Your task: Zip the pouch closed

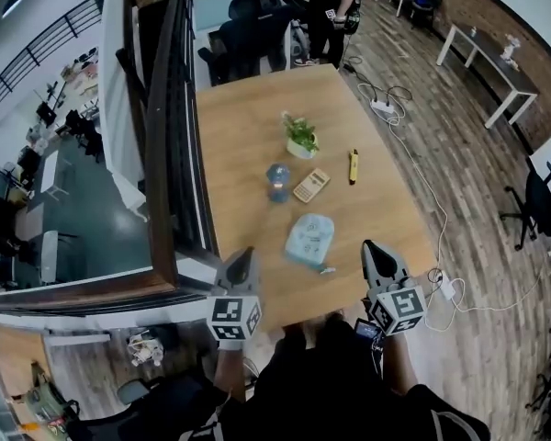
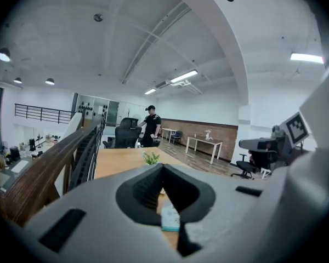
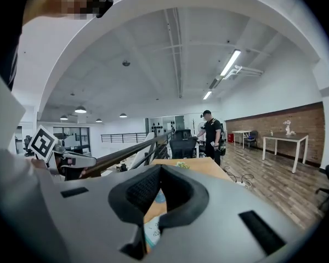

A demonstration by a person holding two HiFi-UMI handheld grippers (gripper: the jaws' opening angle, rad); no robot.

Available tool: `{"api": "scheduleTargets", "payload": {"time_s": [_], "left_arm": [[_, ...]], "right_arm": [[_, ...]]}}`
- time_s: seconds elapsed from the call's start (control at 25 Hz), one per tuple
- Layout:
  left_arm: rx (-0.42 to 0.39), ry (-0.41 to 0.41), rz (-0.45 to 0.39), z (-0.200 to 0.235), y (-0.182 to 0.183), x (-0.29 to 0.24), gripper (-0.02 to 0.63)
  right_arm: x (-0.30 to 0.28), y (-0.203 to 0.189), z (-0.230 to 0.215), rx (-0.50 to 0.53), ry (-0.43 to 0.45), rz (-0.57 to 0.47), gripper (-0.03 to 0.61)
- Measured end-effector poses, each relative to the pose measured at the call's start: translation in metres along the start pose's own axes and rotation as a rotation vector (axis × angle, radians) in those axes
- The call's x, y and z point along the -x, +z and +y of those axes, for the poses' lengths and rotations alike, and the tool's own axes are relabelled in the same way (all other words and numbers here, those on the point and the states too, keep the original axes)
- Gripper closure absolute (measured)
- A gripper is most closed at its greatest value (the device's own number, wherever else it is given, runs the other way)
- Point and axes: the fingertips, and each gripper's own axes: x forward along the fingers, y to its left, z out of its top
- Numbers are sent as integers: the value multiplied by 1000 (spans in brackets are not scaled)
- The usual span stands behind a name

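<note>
1. Left gripper (image 1: 244,257): claw pressed together, empty, at the table's (image 1: 248,145) near edge, probably poised to steady the pouch.
2. Pouch (image 1: 309,239): lies flat near that edge, between both grippers, untouched.
3. Right gripper (image 1: 375,254): claw pressed together, empty, likely placed to pull the pouch shut.

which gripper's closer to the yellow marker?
Right. In the head view the right gripper is at the table's near edge, nearly in line with the yellow marker; the left gripper is at that edge too, but farther left, past the pouch.
</note>
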Motion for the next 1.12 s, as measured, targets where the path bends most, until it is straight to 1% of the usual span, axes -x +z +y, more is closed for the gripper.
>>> {"api": "scheduleTargets", "payload": {"time_s": [0.12, 0.2, 0.28, 0.44, 0.6, 0.72, 0.8, 0.96, 1.12], "left_arm": [[3, 3, 6, 6, 3, -9, 614], [11, -2, 26, 2, -1, -17, 614], [12, -5, 41, -3, -2, -23, 614], [-17, -18, 43, -20, 10, -36, 614], [-39, -21, 57, -37, 16, -36, 614], [-43, -26, 37, -50, 28, -42, 614], [-36, -22, 35, -51, 24, -49, 614], [-11, -12, 62, -50, 6, -51, 614], [2, 6, 60, -45, 6, -60, 614]], "right_arm": [[-10, 6, -3, -6, 10, -23, 565], [-11, 6, -8, -24, 13, -29, 565], [-11, 7, -16, -46, 19, -43, 565], [-13, 8, -35, -104, 25, -69, 565], [-5, 11, -48, -120, 32, -72, 565], [-9, 22, -62, -123, 37, -86, 565], [-16, 22, -65, -123, 44, -88, 565], [-25, 10, -59, -116, 66, -57, 565], [-37, 8, -63, -107, 83, -44, 565]]}}
